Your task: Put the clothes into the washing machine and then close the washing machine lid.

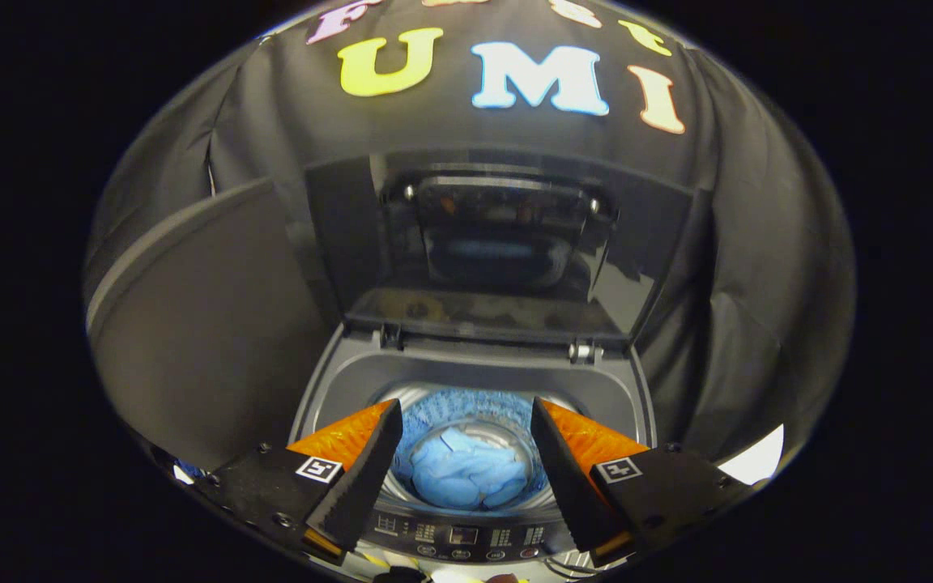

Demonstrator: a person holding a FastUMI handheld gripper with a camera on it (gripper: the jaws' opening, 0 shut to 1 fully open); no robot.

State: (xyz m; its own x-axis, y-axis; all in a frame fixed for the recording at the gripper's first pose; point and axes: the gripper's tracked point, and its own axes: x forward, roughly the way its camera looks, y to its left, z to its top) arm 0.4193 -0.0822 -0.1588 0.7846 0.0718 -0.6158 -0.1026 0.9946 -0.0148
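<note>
Gripper view: gripper (463, 437) spread empty above blue clothes (466, 474) inside washing machine (479, 376), lid (507, 251) upright.

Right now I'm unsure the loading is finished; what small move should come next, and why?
Probably reach up toward the raised dark glass lid: the light blue cloth already lies in the steel drum, and the open, empty gripper hovers above it.

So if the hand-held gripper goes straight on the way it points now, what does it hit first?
Probably the blue clothes lying in the washing machine drum. The hand-held gripper is open and empty over the tub opening, with nothing between its fingers and the clothes, though depth is hard to judge.
</note>
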